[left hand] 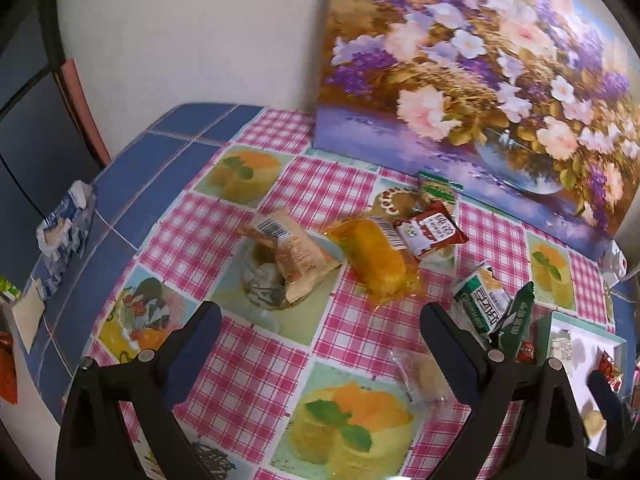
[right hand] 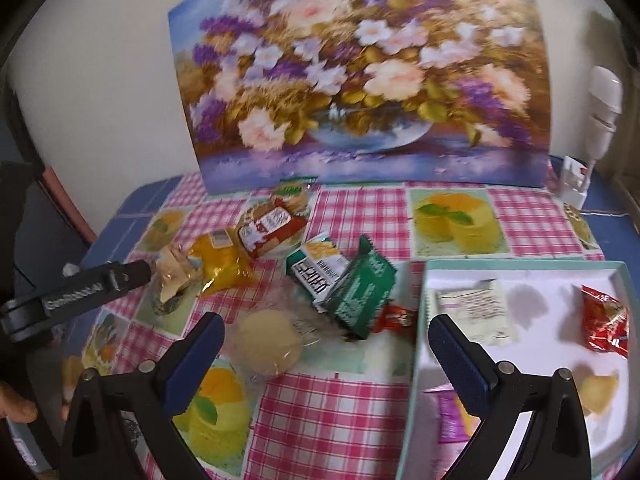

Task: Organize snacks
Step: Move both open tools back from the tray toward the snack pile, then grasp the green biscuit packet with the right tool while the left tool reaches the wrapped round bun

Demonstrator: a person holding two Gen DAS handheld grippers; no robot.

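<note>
Nearest the lens, the left claw (left hand: 320, 320) gaping wide and empty above the checked table (left hand: 352, 336), its black fingers (left hand: 196, 332) framing a clear-wrapped round pastry (left hand: 424, 372) that lies just ahead between them. Beyond, an orange-wrapped cake (left hand: 376, 256) lying flat, long axis running from far left to near right, barcode end pointing toward the flower painting (left hand: 480, 80). Just to its left, a tan packet (left hand: 296, 256) tilted with its barcode end up and away. Against the cake's far end, a red sachet (left hand: 432, 232); behind that, a green-topped packet (left hand: 438, 190) partly hidden, its print too small to read. To the right, a green-and-white carton (left hand: 480, 300) leaning on a dark green packet (left hand: 518, 320), the two touching.

In the right wrist view, the right claw (right hand: 326, 340) likewise spread wide, holding nothing, one finger over the table and the other over the white tray (right hand: 520, 268). Inside the tray, a pale packet (right hand: 476, 308), a red wrapper (right hand: 604, 324), a yellowish piece (right hand: 598, 396) and a purple packet (right hand: 450, 416) partly covered by the claw. Between tray and dark green packet, a small red candy (right hand: 396, 316), half hidden. Tray's near edge cut off by the frame. At far left of the table, a blue-and-white pack (left hand: 64, 232), blurred.
</note>
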